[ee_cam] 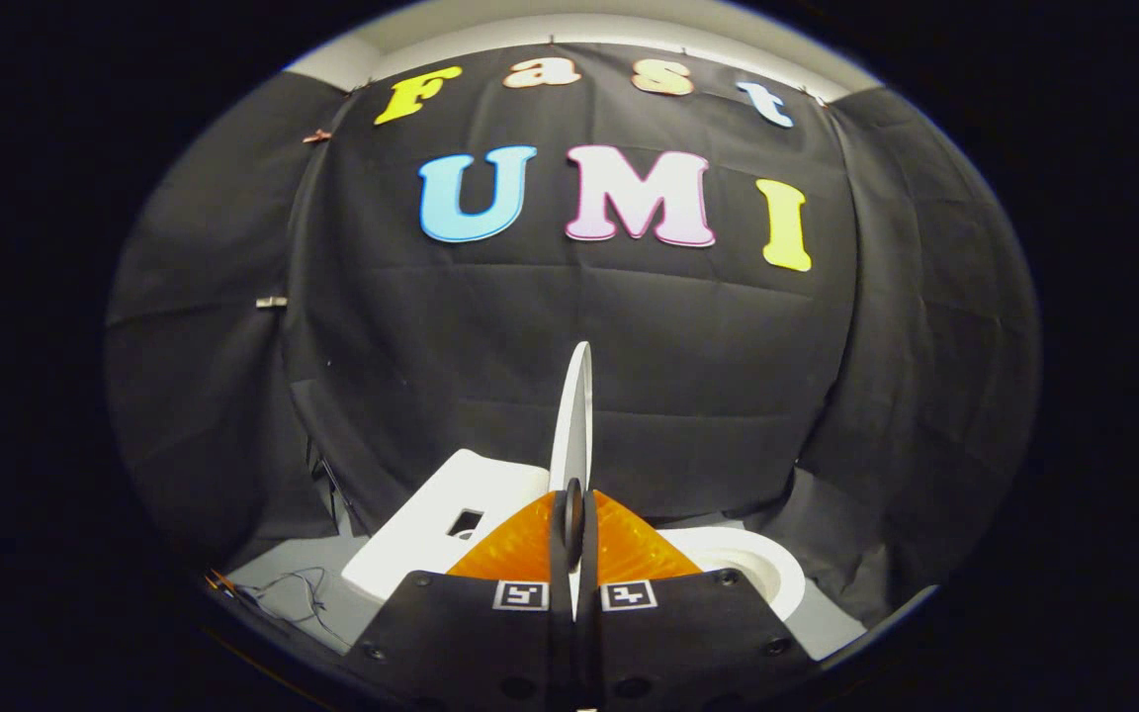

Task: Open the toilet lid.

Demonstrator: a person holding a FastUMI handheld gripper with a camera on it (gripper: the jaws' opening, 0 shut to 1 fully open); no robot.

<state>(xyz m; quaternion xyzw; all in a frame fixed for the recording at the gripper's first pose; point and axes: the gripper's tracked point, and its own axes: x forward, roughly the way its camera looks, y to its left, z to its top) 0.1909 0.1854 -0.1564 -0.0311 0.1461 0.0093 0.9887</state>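
Note:
A white toilet lid point(573, 420) stands raised nearly upright and shows edge-on, rising straight up from between my fingers. My gripper point(574, 514) is shut on the lid's lower edge, one finger pressed against each face. To the right of the fingers lies the white toilet seat and bowl point(752, 574). To their left sits the white tank point(436, 529), which has a small dark opening in its top.
Black cloth walls point(233, 396) close in the booth behind and on both sides. A thin cable point(293, 588) trails across the grey floor point(283, 569) left of the tank.

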